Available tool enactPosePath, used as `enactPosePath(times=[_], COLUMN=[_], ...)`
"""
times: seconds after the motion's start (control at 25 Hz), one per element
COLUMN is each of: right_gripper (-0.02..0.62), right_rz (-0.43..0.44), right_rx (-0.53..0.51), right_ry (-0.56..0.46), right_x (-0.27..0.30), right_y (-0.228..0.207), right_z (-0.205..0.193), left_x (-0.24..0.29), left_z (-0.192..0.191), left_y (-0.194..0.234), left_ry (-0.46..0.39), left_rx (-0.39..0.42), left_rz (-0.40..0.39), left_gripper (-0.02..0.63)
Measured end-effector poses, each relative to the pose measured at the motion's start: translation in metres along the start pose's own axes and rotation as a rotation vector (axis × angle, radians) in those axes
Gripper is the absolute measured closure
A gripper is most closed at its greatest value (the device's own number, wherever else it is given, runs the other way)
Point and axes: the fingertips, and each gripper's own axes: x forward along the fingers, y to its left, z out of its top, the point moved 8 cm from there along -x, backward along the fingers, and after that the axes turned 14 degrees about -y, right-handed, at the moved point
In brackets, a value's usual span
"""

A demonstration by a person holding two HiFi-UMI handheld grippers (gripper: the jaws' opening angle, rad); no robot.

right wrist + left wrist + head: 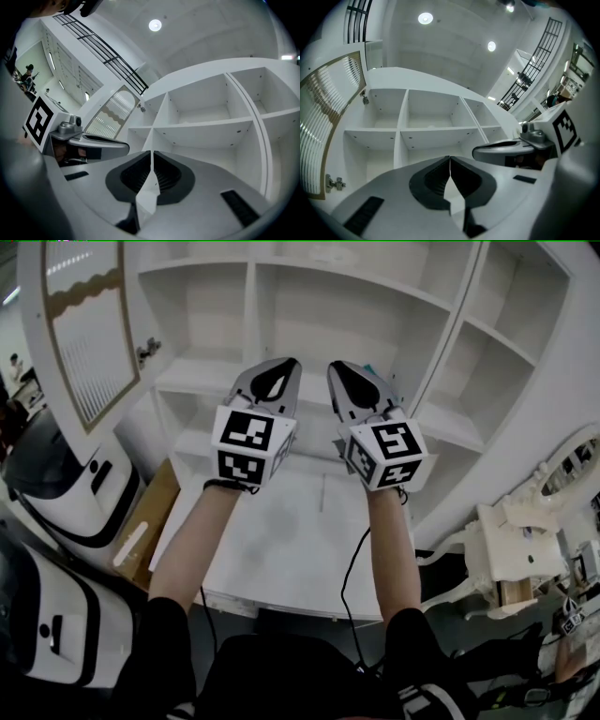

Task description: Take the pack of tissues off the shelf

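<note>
Head view first: where does the pack of tissues lie, and which way does it point?

B: I cannot make it out for sure. A small pale bluish shape (371, 371) sits on a shelf board just past the right gripper (336, 365). It is partly hidden and too small to name, so its long axis cannot be told. Neither gripper view shows it clearly.

A: And the 2 grippers?

B: Both are closed and empty. The left gripper (450, 158) has its dark ribbed pads meeting at the tips with nothing between them, and the right gripper (151, 152) looks the same in its own view. They are held side by side, near but apart, pointing at the shelves.

A: The surface and the room?

B: A white shelf unit (347, 276) of flat matte boards forms square cubbies. Before it lies a smooth white tabletop (281, 540), faintly smudged. At the left is a door (89, 334) with a slatted panel in a tan scalloped frame. Below it are rounded glossy white housings (75, 493) with black trim and a brown cardboard box (145, 521). Carved white furniture (506, 549) stands at the right. Overhead are round ceiling lights (425, 18) and a black railing (534, 65).
</note>
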Motion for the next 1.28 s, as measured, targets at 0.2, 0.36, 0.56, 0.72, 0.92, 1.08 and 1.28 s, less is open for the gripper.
enactPosePath(times=[0.2,0.36,0.56,0.72,0.92,1.08,1.28], right_gripper=[0.575,0.529,0.5,0.5,0.499,0.488,0.462], right_rz=[-0.001,0.023,0.035,0.039,0.029,0.016,-0.002], right_rx=[-0.034,-0.017,-0.067,-0.104,-0.172,-0.206,-0.224], right_ry=[-0.026,-0.066,-0.077,-0.086,-0.07,-0.045,0.074], right_x=[0.024,0.043,0.07,0.093,0.122,0.141,0.168], right_y=[-0.022,-0.038,-0.055,-0.069,-0.081,-0.092,-0.106], right_z=[0.012,0.026,0.046,0.063,0.079,0.089,0.093], left_x=[0.023,0.035,0.045,0.057,0.072,0.083,0.101], left_z=[0.006,0.016,0.034,0.045,0.07,0.085,0.101], left_y=[0.014,0.025,0.037,0.049,0.056,0.063,0.077], left_ry=[-0.016,-0.039,-0.052,-0.069,-0.084,-0.082,-0.09], left_rx=[0.041,0.034,0.074,0.113,0.165,0.205,0.204], left_rz=[-0.03,-0.039,-0.047,-0.049,-0.052,-0.055,-0.04], left_gripper=[0.595,0.595,0.595,0.595,0.594,0.594,0.594])
